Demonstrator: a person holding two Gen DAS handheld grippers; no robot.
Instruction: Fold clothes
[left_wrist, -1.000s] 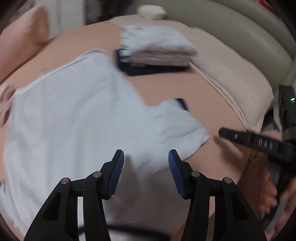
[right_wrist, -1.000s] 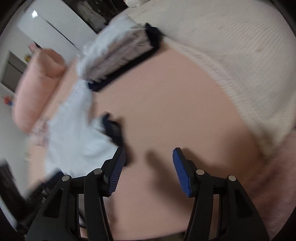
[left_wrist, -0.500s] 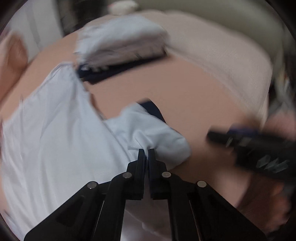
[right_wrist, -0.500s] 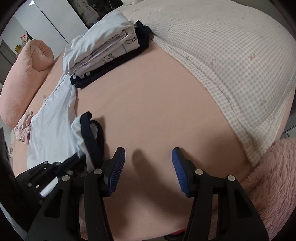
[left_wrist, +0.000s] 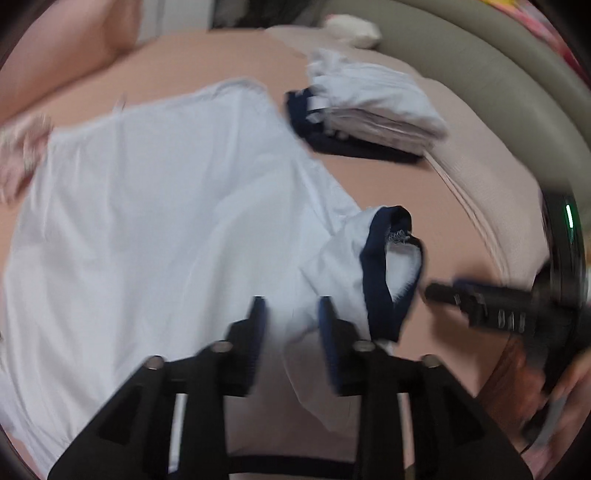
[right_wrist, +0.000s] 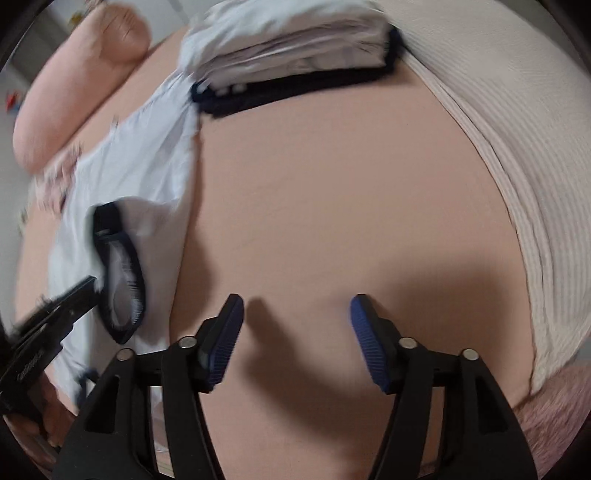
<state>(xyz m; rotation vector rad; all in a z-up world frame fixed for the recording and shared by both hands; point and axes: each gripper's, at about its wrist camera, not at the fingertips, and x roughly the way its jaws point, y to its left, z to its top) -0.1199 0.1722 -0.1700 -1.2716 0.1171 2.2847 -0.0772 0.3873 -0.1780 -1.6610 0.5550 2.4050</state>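
1. Two grippers sit lowest in their own views. The left gripper has its jaws parted and opening; pale shirt fabric lies in the gap below, but the blue pads do not press on it.
2. The right gripper points down at the bare pink bed sheet. Its jaws stand wide and are opening, with nothing between them.
3. Just past the left gripper lies the white T-shirt, spread mostly flat on the sheet. Its near sleeve is bunched, and the sleeve's navy-trimmed opening stands up and gapes.
4. In the left view the right gripper's dark fingertip is just beside that sleeve opening; blur hides whether they touch. A person's hand holding it shows at the right edge.
5. In the right view the left gripper reaches in from the lower left, its tip at the sleeve's navy trim.
6. Farther back, near the shirt's far edge, a stack of folded clothes rests on the sheet: pale items on top of a navy one.
7. Beside the stack, a cream checked blanket runs along the sheet's right side.
8. At the far left lies a pink pillow, and next to the shirt a small pink patterned cloth, too blurred to make out.
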